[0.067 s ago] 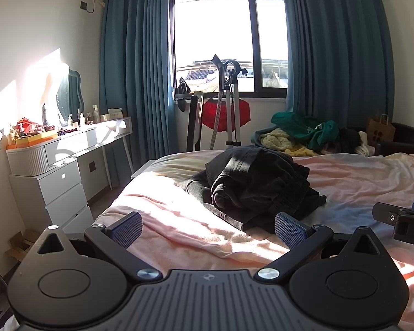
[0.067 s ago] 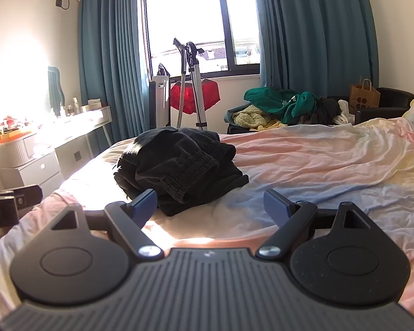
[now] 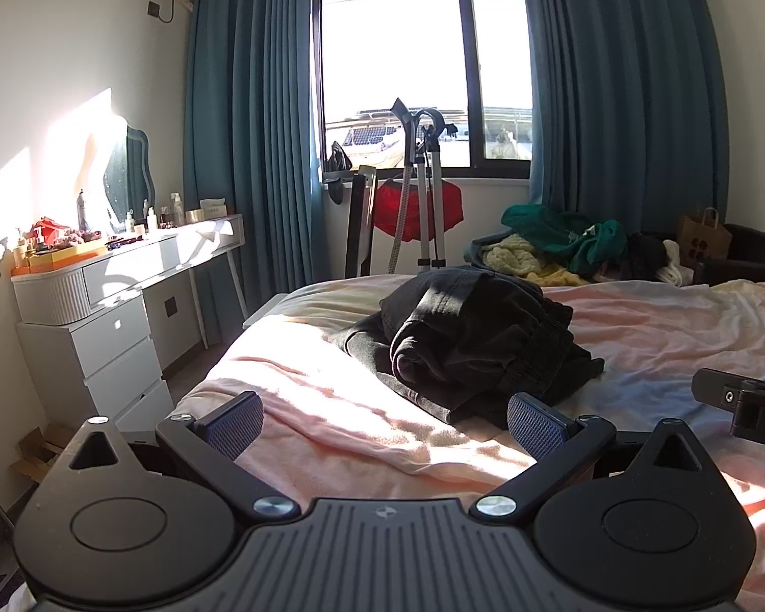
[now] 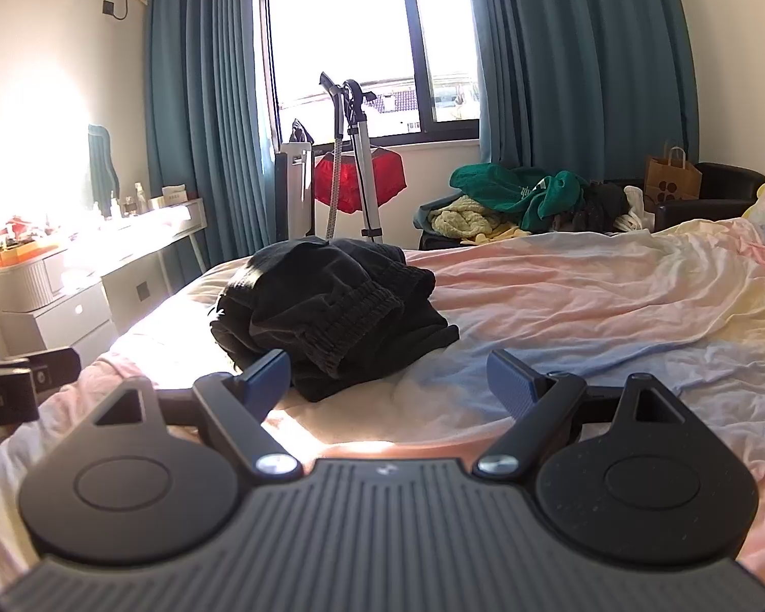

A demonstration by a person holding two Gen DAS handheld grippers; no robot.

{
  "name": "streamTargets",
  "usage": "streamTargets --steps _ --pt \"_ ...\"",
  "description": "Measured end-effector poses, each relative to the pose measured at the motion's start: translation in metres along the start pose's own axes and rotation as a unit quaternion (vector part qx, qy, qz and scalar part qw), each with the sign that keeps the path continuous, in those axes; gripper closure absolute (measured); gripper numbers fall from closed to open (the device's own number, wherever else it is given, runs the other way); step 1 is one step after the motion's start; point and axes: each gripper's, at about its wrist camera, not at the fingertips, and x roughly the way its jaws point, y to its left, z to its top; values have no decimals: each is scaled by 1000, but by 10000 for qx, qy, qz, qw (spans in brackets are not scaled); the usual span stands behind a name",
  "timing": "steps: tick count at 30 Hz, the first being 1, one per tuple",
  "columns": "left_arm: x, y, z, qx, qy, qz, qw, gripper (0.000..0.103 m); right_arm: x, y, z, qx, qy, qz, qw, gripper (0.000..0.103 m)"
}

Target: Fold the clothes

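Ok so the black garment is sitting in a crumpled heap on the bed, roughly mid-mattress on the side closer to the window. Looks like sweatpants or shorts tbh, there's a ribbed elastic waistband showing on the side facing away from the window, but it's so bunched up I can't say for sure.

Both tools hover low over the sheet on the side of the heap away from the window, not touching it. Left hand-held gripper has its jaws wide apart w/ nothing between them; right hand-held gripper is also spread open and empty. My guess is they're held open and aimed at the pile bc the next thing is grabbing an edge and shaking it flat before any folding happens.

As for direction: the waistband end faces the grippers, and the flatter bit of cloth trails off toward the window side, so the long axis prob runs window-to-grippers. Hard to call in that lump though.
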Motion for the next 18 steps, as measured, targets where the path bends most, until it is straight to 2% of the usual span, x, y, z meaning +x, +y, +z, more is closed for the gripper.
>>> streamTargets --steps 5,18 --pt "1 6 2 -43 117 -12 9999 0 3 2 0 21 20 25 10000 17" --pt "-1 -2 -4 -72 -70 -203 9997 0 3 -1 -2 50 14 40 10000 17"
